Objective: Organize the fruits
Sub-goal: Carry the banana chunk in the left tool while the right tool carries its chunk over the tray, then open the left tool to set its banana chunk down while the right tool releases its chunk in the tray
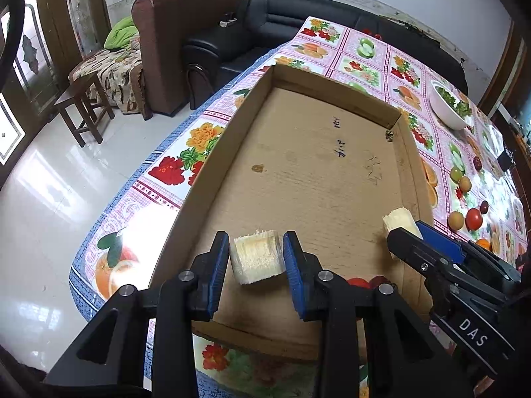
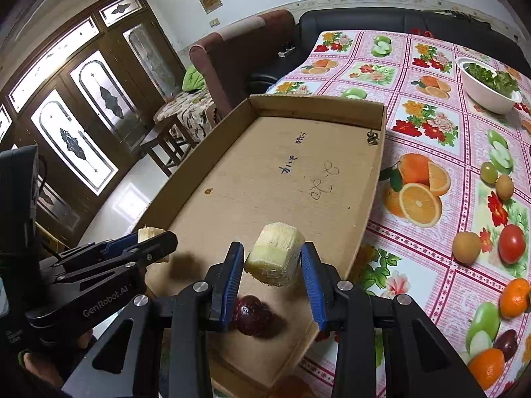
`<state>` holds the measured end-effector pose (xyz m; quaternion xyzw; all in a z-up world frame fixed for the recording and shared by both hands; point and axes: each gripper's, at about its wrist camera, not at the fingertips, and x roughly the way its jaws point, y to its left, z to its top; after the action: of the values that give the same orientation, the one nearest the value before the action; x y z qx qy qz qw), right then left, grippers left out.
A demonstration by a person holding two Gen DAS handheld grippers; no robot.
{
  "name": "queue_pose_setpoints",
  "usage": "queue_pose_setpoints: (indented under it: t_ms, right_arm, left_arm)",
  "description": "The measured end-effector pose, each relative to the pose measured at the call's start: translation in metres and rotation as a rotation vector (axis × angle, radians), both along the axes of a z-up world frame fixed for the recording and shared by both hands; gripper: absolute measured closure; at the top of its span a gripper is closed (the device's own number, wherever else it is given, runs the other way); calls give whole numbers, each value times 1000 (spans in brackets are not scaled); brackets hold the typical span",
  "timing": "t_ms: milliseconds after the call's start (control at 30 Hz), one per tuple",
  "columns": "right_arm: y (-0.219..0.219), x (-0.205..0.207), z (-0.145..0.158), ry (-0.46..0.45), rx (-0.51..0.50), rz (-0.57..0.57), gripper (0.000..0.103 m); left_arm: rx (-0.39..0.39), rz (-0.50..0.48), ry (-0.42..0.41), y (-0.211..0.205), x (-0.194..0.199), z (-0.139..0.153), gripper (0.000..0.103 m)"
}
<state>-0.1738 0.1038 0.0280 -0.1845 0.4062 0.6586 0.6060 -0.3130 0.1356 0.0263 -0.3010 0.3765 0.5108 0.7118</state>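
A shallow cardboard tray (image 1: 215,179) (image 2: 375,179) lies on the fruit-print tablecloth. My left gripper (image 1: 256,258) is shut on a pale sugarcane piece (image 1: 258,258), held above the tray's near end; this gripper also shows in the right wrist view (image 2: 154,237). My right gripper (image 2: 272,260) is shut on a second sugarcane piece (image 2: 275,253), held over the tray; it also shows in the left wrist view (image 1: 403,229). A dark red fruit (image 2: 254,318) lies in the tray's near corner under my right gripper. Loose fruits (image 2: 511,243) lie on the cloth to the right.
A white bowl of greens (image 2: 488,83) stands at the table's far right. Sofas (image 1: 298,20) stand beyond the table's far edge, with a small wooden stool (image 1: 84,106) on the tiled floor to the left.
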Motion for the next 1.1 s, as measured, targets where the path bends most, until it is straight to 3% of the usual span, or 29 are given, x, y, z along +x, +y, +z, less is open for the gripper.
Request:
queue_pose_setpoints:
  t_ms: [733,833,1100]
  right_arm:
    - [10,-3,-10,-26,-31,21,64]
    - [9,-3,-9,-31,-28,19,62]
    - [1,-2,-3,-29,-11,13,60]
  left_arm:
    - [-59,12,16,7,1,-18,70]
    - [-59,10,14,4,1,-16,62]
    - [-43,10,5,-2,0,-8,62]
